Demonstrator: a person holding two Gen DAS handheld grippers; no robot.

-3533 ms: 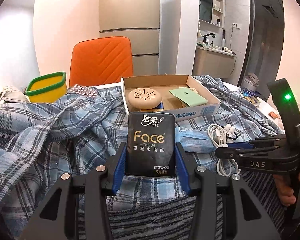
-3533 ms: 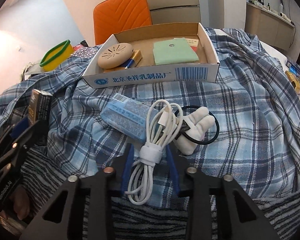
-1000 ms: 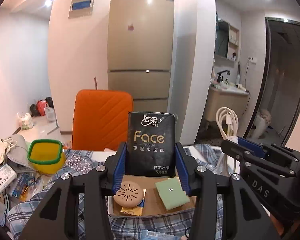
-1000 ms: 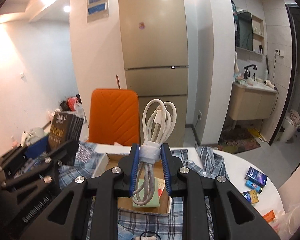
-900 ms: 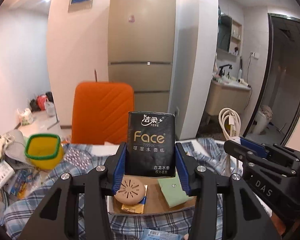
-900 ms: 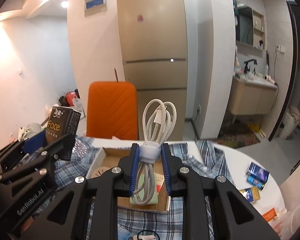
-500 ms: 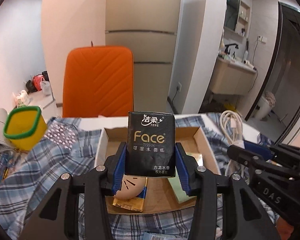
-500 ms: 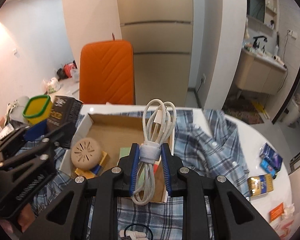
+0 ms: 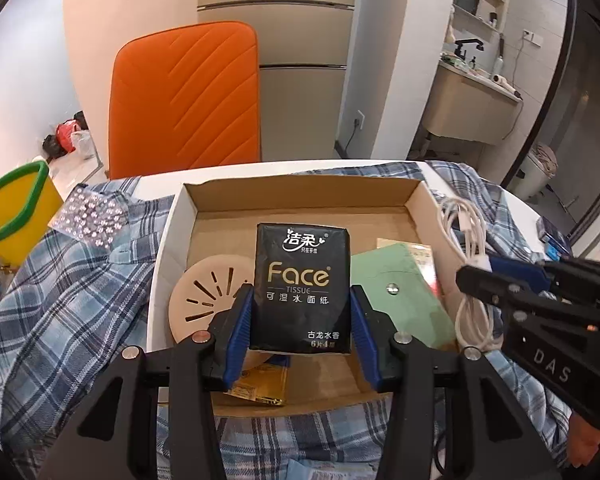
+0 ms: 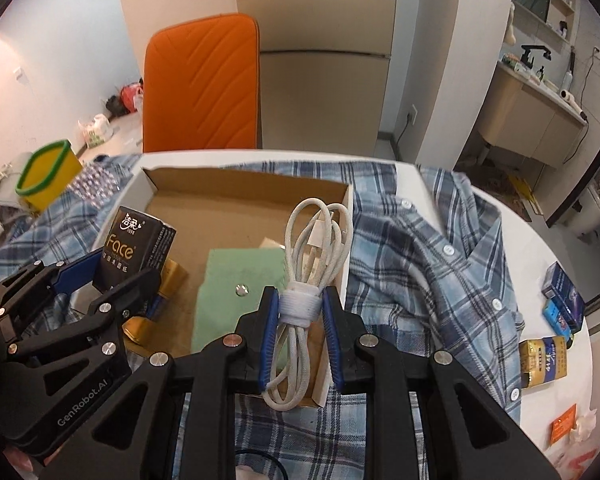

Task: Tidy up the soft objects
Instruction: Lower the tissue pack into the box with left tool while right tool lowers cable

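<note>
My left gripper (image 9: 301, 320) is shut on a black Face tissue pack (image 9: 301, 286), held upright over the open cardboard box (image 9: 300, 196). My right gripper (image 10: 300, 312) is shut on a coiled white cable (image 10: 314, 240) at its white wrap, over the box's right wall (image 10: 346, 248). Inside the box lie a round beige disc (image 9: 206, 292), a green pouch (image 9: 400, 284) and a gold packet (image 9: 260, 388). In the right wrist view the left gripper (image 10: 112, 272) with the tissue pack (image 10: 138, 244) hangs over the box's left part. The right gripper (image 9: 476, 276) with the cable (image 9: 466, 240) shows in the left wrist view.
A blue plaid shirt (image 10: 432, 248) covers the white table (image 10: 540, 240) around the box. A yellow bin with a green rim (image 9: 12, 204) stands far left, an orange chair (image 9: 188, 96) behind. Small boxes (image 10: 560, 296) lie at the table's right edge.
Both grippers have sunk and tilted down toward the box, each still holding its object. The view has gone from the fridge and wall to the inside of the box.
</note>
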